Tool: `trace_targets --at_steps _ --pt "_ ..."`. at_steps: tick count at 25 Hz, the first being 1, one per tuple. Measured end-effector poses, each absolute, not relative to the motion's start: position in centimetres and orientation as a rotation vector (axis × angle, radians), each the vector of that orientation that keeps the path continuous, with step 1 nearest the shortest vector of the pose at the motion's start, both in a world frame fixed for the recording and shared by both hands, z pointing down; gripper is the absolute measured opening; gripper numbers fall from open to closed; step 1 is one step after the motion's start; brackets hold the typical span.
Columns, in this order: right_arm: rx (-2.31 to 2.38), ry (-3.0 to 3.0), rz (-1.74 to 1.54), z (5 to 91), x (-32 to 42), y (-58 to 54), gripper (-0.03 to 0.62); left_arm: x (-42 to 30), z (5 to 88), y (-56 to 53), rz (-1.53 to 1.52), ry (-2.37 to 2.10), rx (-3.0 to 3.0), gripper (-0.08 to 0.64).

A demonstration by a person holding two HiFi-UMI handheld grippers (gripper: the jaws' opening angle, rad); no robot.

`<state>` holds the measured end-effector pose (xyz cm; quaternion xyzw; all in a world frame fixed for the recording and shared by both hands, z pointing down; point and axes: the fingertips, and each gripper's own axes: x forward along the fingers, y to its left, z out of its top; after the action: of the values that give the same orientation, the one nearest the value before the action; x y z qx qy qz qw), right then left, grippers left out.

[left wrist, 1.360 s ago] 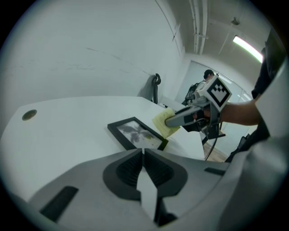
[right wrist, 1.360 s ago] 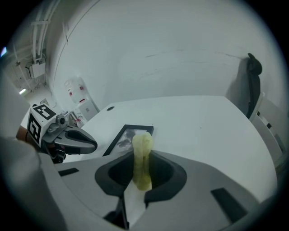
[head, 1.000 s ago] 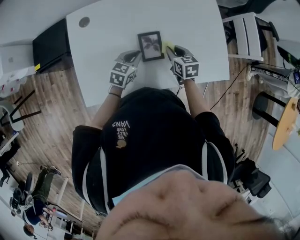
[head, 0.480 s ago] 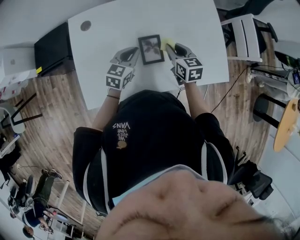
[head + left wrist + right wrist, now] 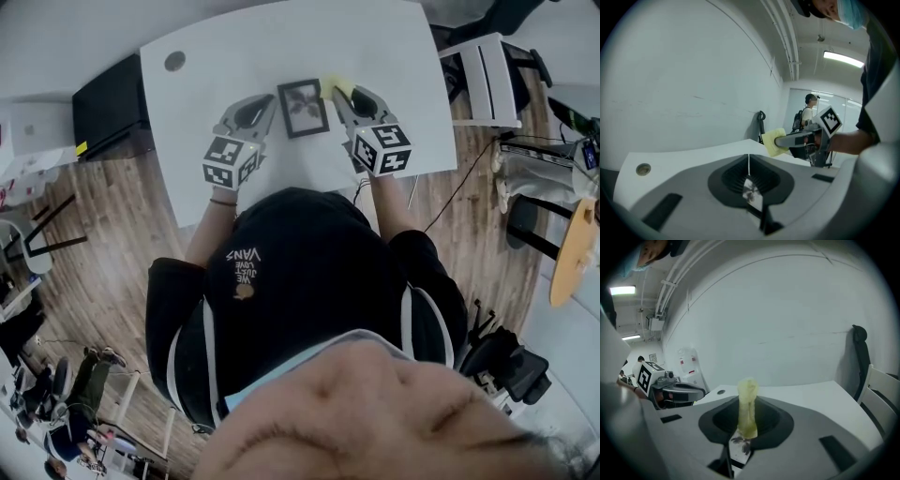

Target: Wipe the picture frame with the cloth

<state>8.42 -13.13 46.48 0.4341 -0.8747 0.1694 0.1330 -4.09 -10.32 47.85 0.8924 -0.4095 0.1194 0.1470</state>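
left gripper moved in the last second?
Yes. In the head view the left gripper has drifted left, away from the picture frame and toward the round hole in the table.

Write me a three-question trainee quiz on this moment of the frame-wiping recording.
1. True or false: the black rectangular picture frame lies on the white table between the left gripper and the right gripper.
2. The yellow cloth is: a) spread flat on the table; b) clamped in the right gripper; c) draped over the frame.
3. Fill in: a round grey disc sits near the table's far ___ corner.
Key: 1 true; 2 b; 3 left.
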Motion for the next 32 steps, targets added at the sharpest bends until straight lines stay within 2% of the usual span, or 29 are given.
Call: trace_targets --at_steps 16,32 --pt "1.342 -2.643 0.283 42.0 7.9 -12.7 0.067 -5.3 42.3 -9.8 0.218 -1.294 2.648 0.018" --pt "1.349 -2.644 0.251 41.6 7.9 -12.0 0.067 -5.7 41.1 -9.4 0.183 -1.312 2.657 0.017"
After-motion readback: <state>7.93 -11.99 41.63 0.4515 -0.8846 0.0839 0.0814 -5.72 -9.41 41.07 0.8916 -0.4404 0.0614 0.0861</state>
